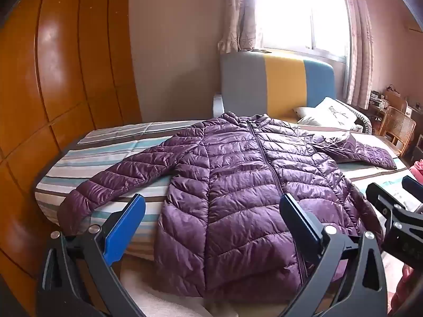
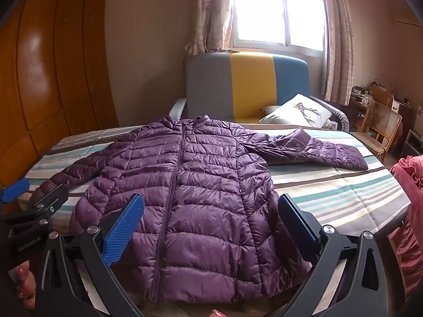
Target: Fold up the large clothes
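A purple quilted puffer jacket (image 1: 238,185) lies zipped, front up, on a striped bed (image 1: 111,148), sleeves spread to both sides, hem hanging over the near edge. It also shows in the right wrist view (image 2: 190,190). My left gripper (image 1: 211,211) is open and empty, hovering above the jacket's lower part. My right gripper (image 2: 211,211) is open and empty, above the jacket's lower right side. The right gripper's body shows at the right edge of the left wrist view (image 1: 396,219). The left gripper shows at the left edge of the right wrist view (image 2: 34,206).
A wooden wardrobe (image 1: 53,79) stands at the left. A grey, yellow and blue headboard (image 1: 277,82) and a white pillow (image 2: 298,111) are at the bed's far end. A wicker chair (image 2: 380,126) and a pink cloth (image 2: 409,185) are at the right.
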`<state>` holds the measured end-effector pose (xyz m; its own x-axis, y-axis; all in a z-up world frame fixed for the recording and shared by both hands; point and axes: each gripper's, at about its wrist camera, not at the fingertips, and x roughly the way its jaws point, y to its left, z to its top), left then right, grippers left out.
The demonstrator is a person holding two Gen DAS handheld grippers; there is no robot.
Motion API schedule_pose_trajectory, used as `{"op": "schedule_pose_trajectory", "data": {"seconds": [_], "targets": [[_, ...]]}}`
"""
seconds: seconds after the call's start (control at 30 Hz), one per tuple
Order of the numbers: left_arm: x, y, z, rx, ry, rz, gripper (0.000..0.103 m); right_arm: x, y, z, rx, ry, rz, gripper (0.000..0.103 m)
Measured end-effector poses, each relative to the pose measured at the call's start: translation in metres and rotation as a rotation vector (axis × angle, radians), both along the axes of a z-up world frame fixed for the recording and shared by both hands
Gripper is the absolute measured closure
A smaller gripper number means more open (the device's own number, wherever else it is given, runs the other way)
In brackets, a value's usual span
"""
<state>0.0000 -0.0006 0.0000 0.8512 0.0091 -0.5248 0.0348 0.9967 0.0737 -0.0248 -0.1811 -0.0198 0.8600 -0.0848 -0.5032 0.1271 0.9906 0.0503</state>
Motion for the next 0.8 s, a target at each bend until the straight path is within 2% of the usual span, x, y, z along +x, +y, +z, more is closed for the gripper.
{"op": "schedule_pose_trajectory", "data": {"seconds": [0.23, 0.8], "targets": [[-0.002, -0.011, 0.005, -0.013, -0.001, 0.0, 0.002, 0.0, 0.0, -0.001, -0.005, -0.003, -0.007, 0.003], [-0.003, -0.003, 0.003, -0.02, 0.0, -0.014, 0.002, -0.001, 0.002, 0.0, -0.006, -0.005, 0.002, 0.003]]}}
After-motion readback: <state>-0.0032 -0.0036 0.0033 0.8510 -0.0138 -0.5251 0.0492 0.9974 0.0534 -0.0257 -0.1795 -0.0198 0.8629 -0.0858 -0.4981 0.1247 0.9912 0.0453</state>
